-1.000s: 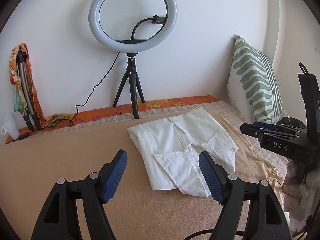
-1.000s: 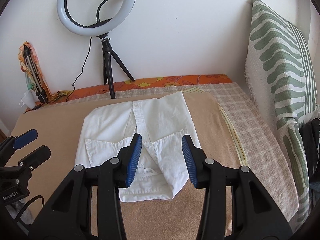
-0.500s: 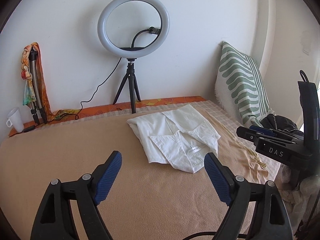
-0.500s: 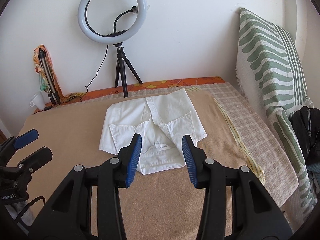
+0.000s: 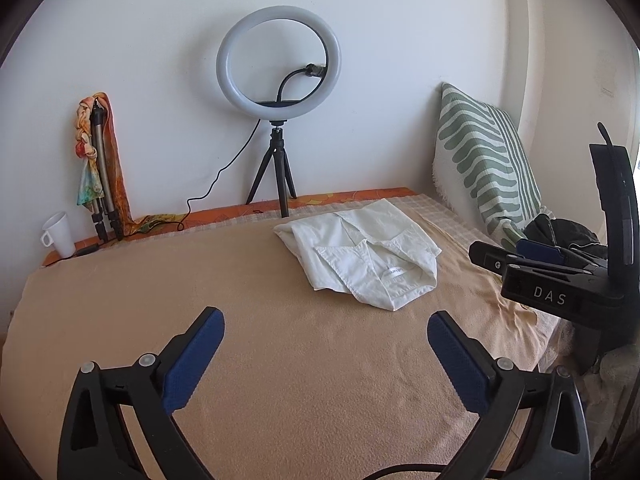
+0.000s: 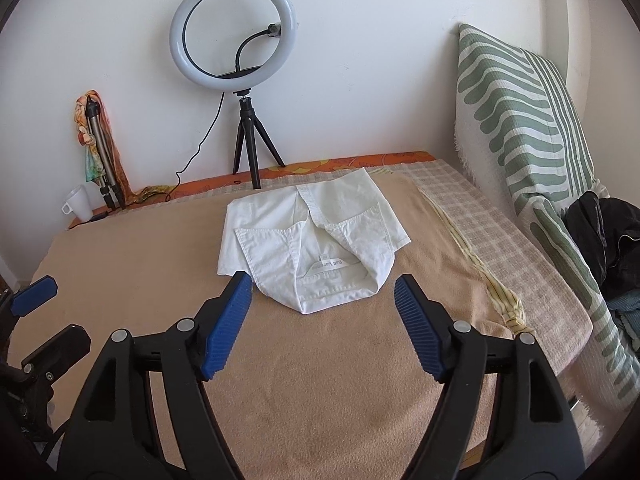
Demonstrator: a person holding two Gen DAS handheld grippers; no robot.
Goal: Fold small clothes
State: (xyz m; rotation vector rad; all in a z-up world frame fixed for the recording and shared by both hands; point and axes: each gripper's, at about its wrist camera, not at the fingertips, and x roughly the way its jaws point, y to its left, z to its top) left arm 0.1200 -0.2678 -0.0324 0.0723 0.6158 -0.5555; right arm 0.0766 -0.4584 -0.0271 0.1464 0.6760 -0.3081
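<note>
"DAS" reads in white on the black body of the right hand-held gripper (image 5: pixel 516 258) at 3 o'clock in the left wrist view; the shirt's neck label (image 6: pixel 328 265) has dark print, too small to read w/ certainty. The white shirt (image 6: pixel 312 240) lies folded on the tan blanket (image 6: pixel 320 380) of the bed, at 12 o'clock from both grippers, collar end toward the cameras, sleeves tucked over the front, edges a bit uneven. Bare blanket all round it: wide room at 9 o'clock, less at 3 o'clock where a checked cloth (image 6: pixel 480 216) runs to the bed's edge by the green-striped pillow (image 6: pixel 528 120). Ring light (image 6: pixel 234 32) on a tripod stands at 12 o'clock behind the shirt, near the wall. Left hand-held gripper (image 5: pixel 326 330): jaws apart & opening, nothing btw them. Right hand-held gripper: jaws apart, opening, only blanket btw them, shirt just beyond the tips.
</note>
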